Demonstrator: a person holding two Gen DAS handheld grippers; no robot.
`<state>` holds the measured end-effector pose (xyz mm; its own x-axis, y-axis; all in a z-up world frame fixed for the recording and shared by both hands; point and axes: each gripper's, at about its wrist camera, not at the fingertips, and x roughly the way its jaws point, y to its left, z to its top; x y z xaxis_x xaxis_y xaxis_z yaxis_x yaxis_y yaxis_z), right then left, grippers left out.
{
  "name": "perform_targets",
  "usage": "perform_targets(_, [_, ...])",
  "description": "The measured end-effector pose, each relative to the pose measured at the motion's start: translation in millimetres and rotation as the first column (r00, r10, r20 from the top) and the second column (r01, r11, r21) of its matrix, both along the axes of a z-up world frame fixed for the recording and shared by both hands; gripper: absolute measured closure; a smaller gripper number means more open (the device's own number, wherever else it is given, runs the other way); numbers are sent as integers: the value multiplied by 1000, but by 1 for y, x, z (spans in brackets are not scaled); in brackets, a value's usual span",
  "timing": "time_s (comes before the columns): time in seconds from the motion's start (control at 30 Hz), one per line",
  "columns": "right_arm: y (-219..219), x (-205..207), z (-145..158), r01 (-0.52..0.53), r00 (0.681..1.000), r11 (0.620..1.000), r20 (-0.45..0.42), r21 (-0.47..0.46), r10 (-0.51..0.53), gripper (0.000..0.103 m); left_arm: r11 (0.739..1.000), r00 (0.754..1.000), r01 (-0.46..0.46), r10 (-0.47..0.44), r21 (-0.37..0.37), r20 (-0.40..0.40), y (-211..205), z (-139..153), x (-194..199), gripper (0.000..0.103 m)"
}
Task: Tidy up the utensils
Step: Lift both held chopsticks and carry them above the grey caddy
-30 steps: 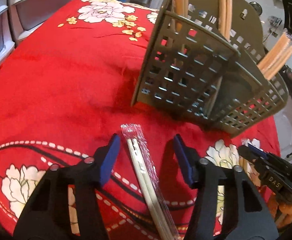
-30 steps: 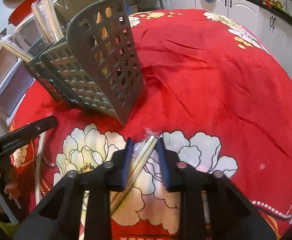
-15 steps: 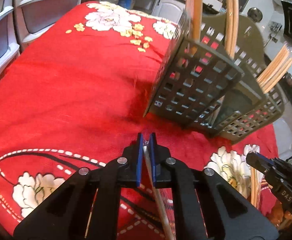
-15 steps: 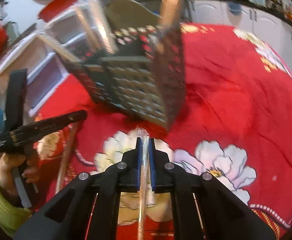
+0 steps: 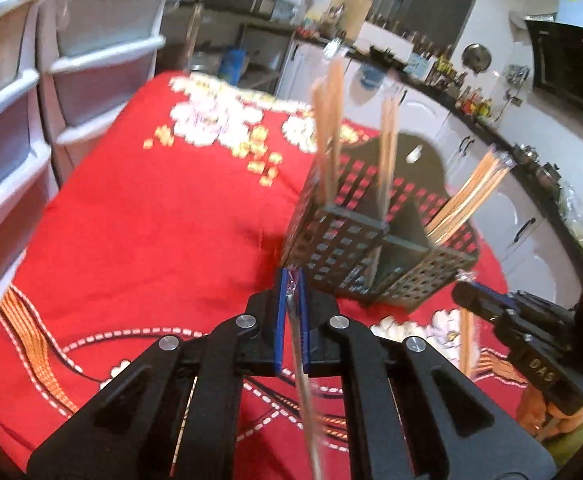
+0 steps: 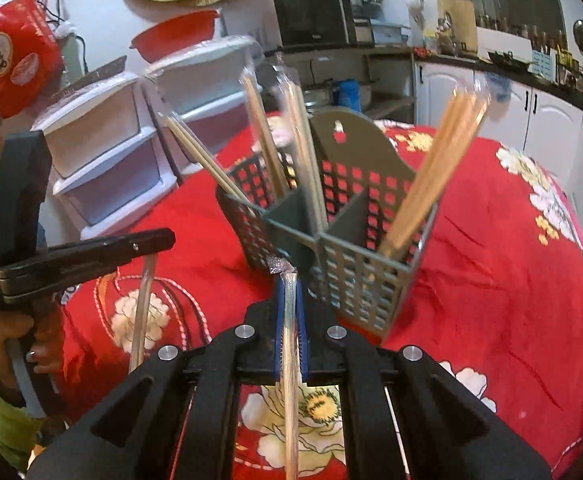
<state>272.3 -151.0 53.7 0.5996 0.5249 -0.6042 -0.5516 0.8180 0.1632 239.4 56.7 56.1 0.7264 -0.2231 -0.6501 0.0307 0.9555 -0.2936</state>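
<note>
- We clamp the left gripper (image 5: 291, 312) on one cellophane-wrapped pair of chopsticks (image 5: 305, 396), pinched near its top end, so the long lower part trails back under the fingers and hangs free for lowering.
- The right gripper (image 6: 289, 316) is likewise clenched on a second wrapped pair of chopsticks (image 6: 290, 392); the crimped wrapper tip pokes out just past the blue pads.
- Both pairs are off the red flowered tablecloth (image 5: 151, 220), which we judge clears them to go over the rim of the holder.
- The grey slotted utensil holder (image 6: 355, 264) stands just beyond both grippers, its open compartments facing us, which keeps the drop short.
- Wrapped chopsticks already lean in its compartments: a bundle (image 6: 431, 176) in the right one, others (image 6: 299, 148) in the middle and left, so we judge the sorting is partly done.
- In the right view, the left gripper is at the near left, with its pair hanging below.
- Next we likely tip each pair upright to slide it in end first.
</note>
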Motion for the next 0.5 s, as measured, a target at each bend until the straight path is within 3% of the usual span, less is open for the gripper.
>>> perform_targets(0.5, [-21, -27, 70, 39, 985, 998, 168, 56, -48, 97, 997, 984, 76, -75, -1, 162, -16, 70, -16, 102])
